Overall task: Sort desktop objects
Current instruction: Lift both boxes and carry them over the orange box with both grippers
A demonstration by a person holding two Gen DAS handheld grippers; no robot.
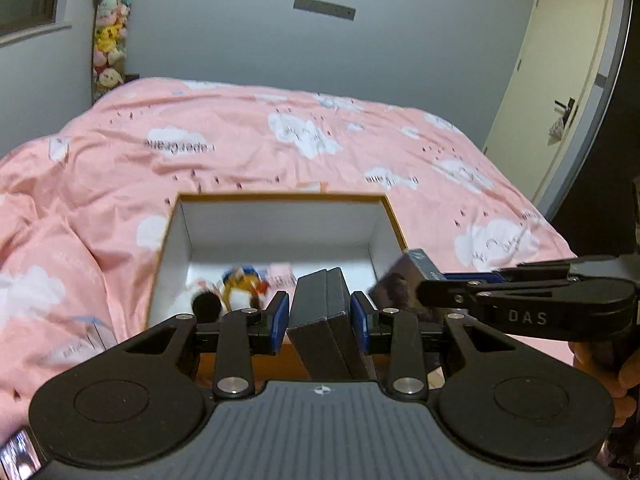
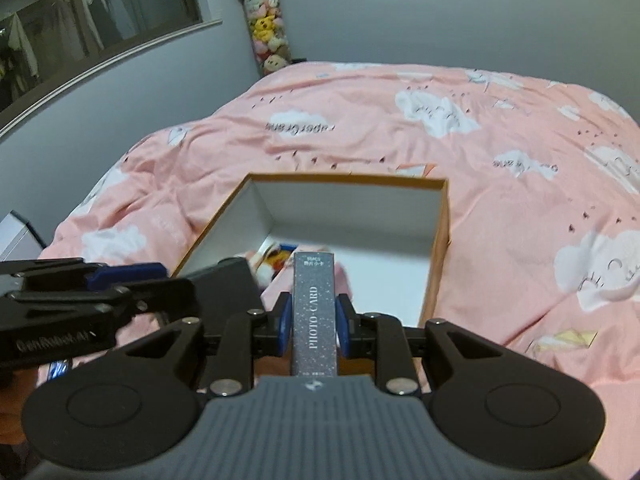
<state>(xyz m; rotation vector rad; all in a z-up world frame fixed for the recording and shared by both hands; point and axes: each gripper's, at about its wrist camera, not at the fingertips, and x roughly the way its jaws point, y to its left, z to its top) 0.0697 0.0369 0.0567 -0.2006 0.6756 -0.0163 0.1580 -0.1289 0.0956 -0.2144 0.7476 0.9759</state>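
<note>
A: Carrying both over the box [image 1: 280, 200] — left gripper [image 1: 320, 316] is pinching the black case [image 1: 326, 320], right gripper [image 2: 312, 320] the card pack [image 2: 314, 312].

B: Aiming for the bare floor at two o'clock, clear of the toys [image 1: 236, 284].

Left gripper [image 1: 319, 320] clamping a black box [image 1: 326, 320], above an open cardboard box [image 1: 176, 240] holding plush toys [image 1: 236, 284], pink cloud-print duvet [image 1: 240, 136] beneath, right gripper [image 1: 434, 286] gripping a grey box [image 1: 404, 280] alongside

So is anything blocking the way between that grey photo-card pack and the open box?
Nothing visible does. The right gripper holds the photo-card pack just in front of the open box, whose right half is bare. The toys lie at its left, and the left gripper with its black case is alongside.
</note>
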